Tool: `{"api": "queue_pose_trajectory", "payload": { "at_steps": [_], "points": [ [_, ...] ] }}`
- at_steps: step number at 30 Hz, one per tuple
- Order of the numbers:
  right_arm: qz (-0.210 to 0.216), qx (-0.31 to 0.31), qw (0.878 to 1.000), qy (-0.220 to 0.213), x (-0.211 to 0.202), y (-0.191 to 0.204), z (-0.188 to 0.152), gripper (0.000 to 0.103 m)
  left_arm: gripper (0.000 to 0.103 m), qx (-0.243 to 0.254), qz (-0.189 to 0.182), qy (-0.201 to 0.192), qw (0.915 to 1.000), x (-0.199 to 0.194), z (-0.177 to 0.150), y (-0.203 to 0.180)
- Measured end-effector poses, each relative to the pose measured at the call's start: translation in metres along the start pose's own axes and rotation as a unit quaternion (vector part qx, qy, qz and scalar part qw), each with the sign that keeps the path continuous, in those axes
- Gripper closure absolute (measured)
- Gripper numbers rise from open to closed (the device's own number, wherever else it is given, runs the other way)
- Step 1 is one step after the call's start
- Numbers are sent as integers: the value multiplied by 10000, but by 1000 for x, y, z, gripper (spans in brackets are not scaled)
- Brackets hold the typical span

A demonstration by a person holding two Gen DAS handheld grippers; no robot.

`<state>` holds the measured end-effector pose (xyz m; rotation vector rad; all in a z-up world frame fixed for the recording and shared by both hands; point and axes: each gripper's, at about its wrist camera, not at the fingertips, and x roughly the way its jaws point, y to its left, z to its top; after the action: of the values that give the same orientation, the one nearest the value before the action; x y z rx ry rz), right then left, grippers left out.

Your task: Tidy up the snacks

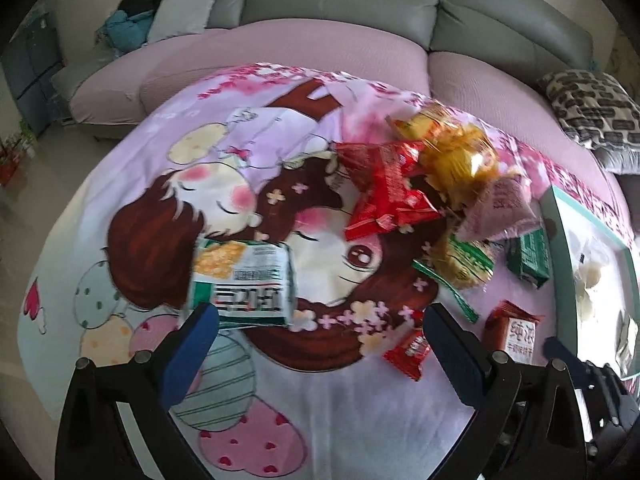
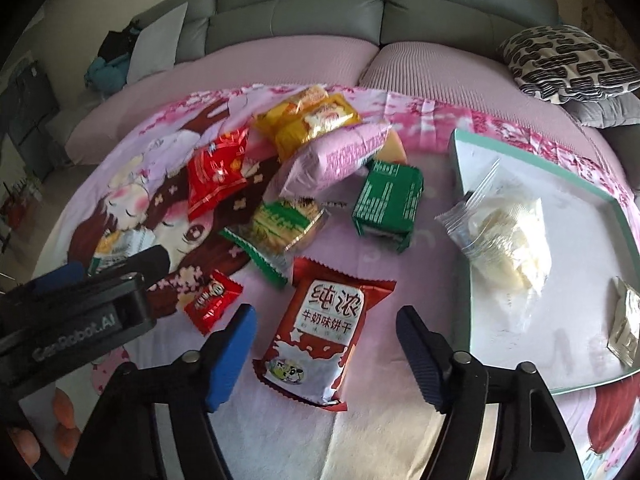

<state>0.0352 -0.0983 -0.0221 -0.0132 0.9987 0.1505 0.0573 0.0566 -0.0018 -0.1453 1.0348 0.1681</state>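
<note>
Several snack packets lie on a cartoon-print cloth (image 1: 320, 420). My left gripper (image 1: 320, 316) is open and empty; a white-and-green cracker packet (image 1: 244, 280) lies just beyond its left finger. My right gripper (image 2: 326, 316) is open over a red milk-biscuit packet (image 2: 316, 332), not gripping it. Around it lie a small red candy packet (image 2: 212, 300), a green-edged cracker packet (image 2: 280, 228), a dark green packet (image 2: 386, 204), a pink packet (image 2: 336, 156), a red packet (image 2: 216, 172) and yellow packets (image 2: 308, 120). A teal-rimmed tray (image 2: 464, 280) at the right holds a clear bag of white snacks (image 2: 508, 244) and a silver packet (image 2: 624, 328).
The cloth covers a low round table. A grey sofa with pink seat covers (image 2: 300, 60) curves behind it. A patterned cushion (image 2: 568, 64) lies at the far right. The left gripper body (image 2: 76, 320) shows at the left of the right wrist view.
</note>
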Motion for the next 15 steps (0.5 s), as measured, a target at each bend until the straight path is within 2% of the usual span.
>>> {"api": "queue_pose_trajectory", "payload": {
  "at_steps": [3, 5, 9, 11, 15],
  "points": [
    [32, 4, 9999, 101, 6, -1, -2, 35, 4, 124, -112, 111, 9998, 6, -2, -9],
    [40, -9, 10000, 76, 4, -2, -2, 38, 13, 226, -228, 199, 9993, 9, -4, -16],
    [41, -68, 9999, 106, 4, -1, -3, 41, 16, 420, -336, 309, 9981, 14, -7, -26],
    [60, -74, 9999, 122, 5, 0, -3, 41, 26, 492, -483, 408, 9968, 17, -8, -31],
    [103, -64, 9998, 181, 7, -1, -4, 41, 33, 528, -653, 561, 9949, 23, -10, -35]
  ]
}}
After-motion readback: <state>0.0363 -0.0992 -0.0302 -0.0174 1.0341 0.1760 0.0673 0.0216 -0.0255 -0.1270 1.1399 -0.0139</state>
